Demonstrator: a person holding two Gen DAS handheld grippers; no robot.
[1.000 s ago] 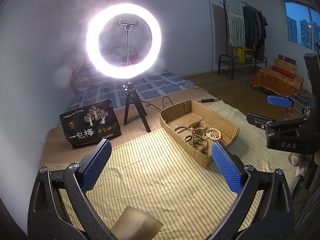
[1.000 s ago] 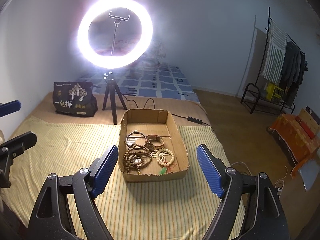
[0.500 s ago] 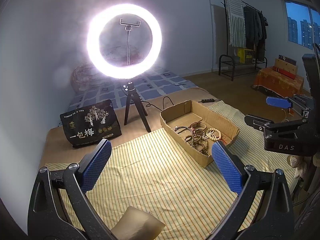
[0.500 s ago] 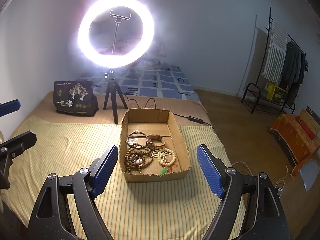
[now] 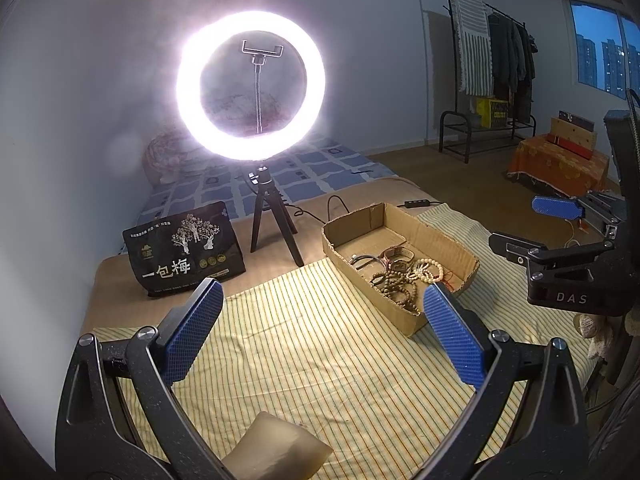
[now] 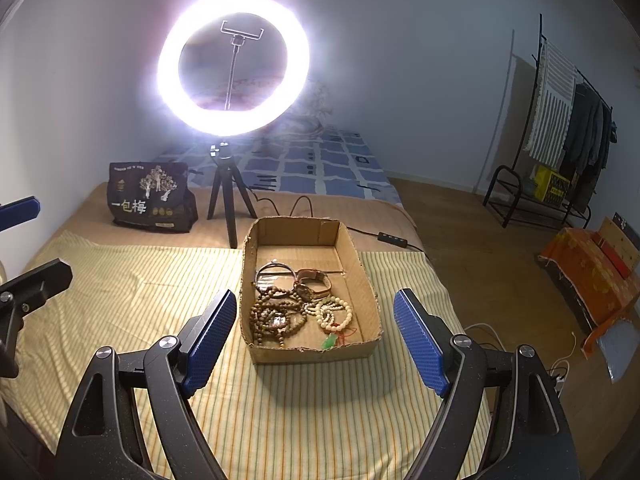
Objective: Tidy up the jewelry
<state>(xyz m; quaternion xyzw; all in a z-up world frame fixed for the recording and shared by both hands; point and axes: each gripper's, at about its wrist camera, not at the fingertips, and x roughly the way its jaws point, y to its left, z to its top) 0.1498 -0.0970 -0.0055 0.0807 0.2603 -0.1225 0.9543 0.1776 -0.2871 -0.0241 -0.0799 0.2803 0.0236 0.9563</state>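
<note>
A shallow cardboard box [image 6: 249, 256] lies on a yellow striped cloth [image 6: 132, 296]. Tangled inside it are brown bead strands [image 6: 276, 316], a white bead bracelet [image 6: 334, 312], a watch [image 6: 316, 280], a thin bangle [image 6: 276, 269] and a green pendant [image 6: 329, 342]. My right gripper [image 6: 314, 300] hovers open just in front of the box, nothing between its blue pads. My left gripper [image 5: 320, 300] stands open over the cloth, left of the box [image 5: 436, 236], also holding nothing. Each gripper shows at the edge of the other's view: the right gripper [image 5: 528, 226], the left gripper [image 6: 28, 244].
A lit ring light [image 6: 232, 64] on a small tripod [image 6: 228, 196] stands behind the box, next to a black printed bag [image 6: 150, 196]. A cable with a switch [image 6: 392, 239] runs off right. A tan object [image 5: 276, 446] lies near the left gripper. A clothes rack [image 6: 560, 140] stands far right.
</note>
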